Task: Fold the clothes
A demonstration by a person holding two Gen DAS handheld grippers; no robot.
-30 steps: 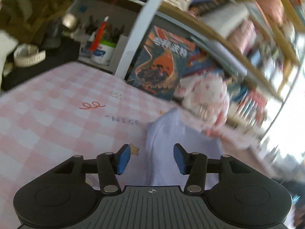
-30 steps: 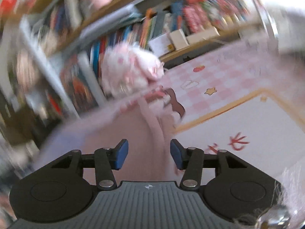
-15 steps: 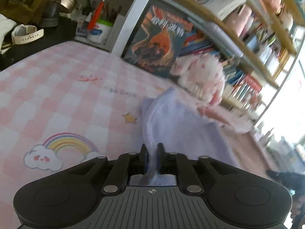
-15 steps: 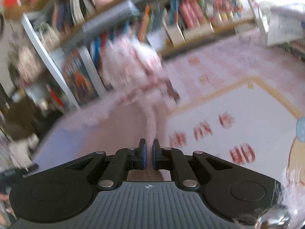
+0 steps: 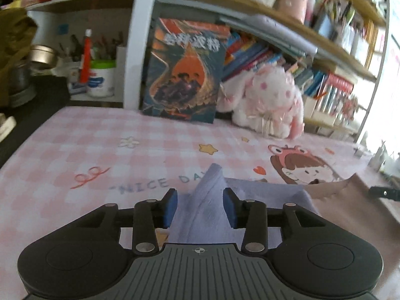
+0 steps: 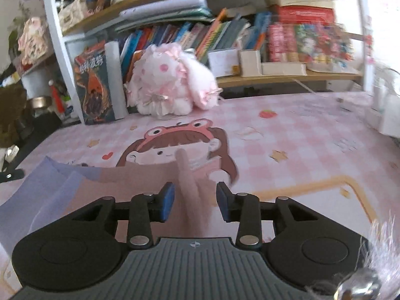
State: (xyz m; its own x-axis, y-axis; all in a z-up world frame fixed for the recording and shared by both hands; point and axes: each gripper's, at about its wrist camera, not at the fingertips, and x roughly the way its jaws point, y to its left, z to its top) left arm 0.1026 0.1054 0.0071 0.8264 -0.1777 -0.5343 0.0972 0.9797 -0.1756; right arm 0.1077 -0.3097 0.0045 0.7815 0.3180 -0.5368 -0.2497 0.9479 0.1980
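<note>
The left gripper has its jaws opening, part-way apart, with a raised ridge of the lilac end of the garment standing between the blue pads but no longer pinched. The right gripper matches it: jaws opening, a peaked fold of the pink end of the same cloth rising in the gap, apparently free of the pads. The garment lies just ahead of and beneath both tools on the pink checked mat, spreading sideways between them. The likely trouble is that the two pinched peaks do not settle flat once let go, so the folded edge stays humped or springs back open; pulling either tool away while a pad drags on the fabric could tug the fold askew. The plush toy and the upright book stand well beyond the cloth and pose little risk. Each tool's body covers the near part of the garment, so how many layers lie there and whether the edges line up cannot be told. The far shelves are blurred, and a fuzzy fringe at the right tool's lower corner cannot be identified.
</note>
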